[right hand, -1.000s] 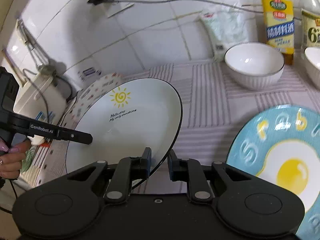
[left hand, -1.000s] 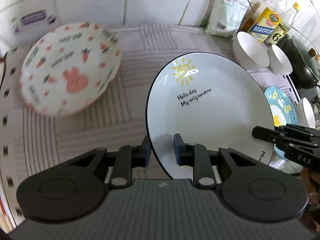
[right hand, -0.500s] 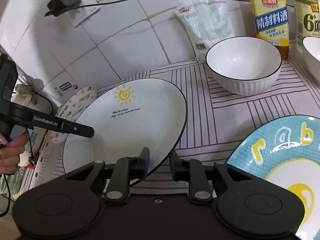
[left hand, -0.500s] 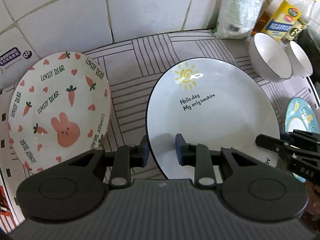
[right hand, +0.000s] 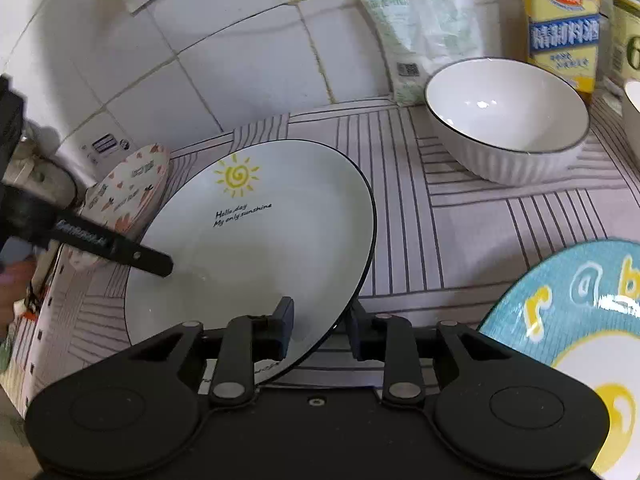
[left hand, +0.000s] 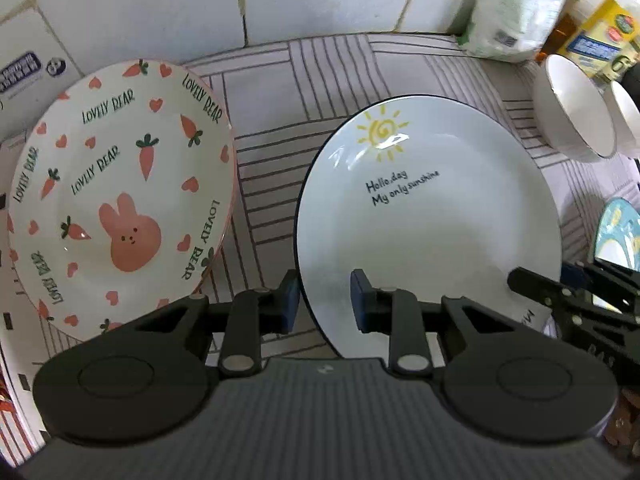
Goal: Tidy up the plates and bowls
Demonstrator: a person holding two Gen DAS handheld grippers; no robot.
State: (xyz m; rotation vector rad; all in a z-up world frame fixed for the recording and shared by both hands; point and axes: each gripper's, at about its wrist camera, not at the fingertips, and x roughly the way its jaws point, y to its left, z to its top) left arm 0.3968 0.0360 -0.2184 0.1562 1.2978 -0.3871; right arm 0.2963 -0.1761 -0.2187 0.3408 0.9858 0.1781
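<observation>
A white plate with a yellow sun and black rim point(left hand: 432, 216) point(right hand: 264, 240) is held tilted above the striped mat. My left gripper point(left hand: 323, 302) grips its left rim, one finger on each face. My right gripper point(right hand: 320, 330) grips its right rim the same way. A pink rabbit-and-carrot plate point(left hand: 116, 196) point(right hand: 128, 192) lies to the left, propped against the wall side. A white ribbed bowl point(right hand: 508, 120) point(left hand: 568, 112) stands at the back right, a second bowl point(left hand: 624, 120) beside it. A blue egg-pattern plate point(right hand: 580, 320) point(left hand: 616, 232) lies at the right.
A tiled wall point(left hand: 280, 0) bounds the back. A white bag point(right hand: 416, 28) and yellow-labelled oil bottles point(right hand: 564, 20) stand against it behind the bowls. A striped mat point(right hand: 460, 232) covers the counter. A white appliance point(right hand: 36, 176) stands at far left.
Both grippers have carried the sun plate to the left and lower, closer to the rabbit plate. The grip on both rims is unchanged.
</observation>
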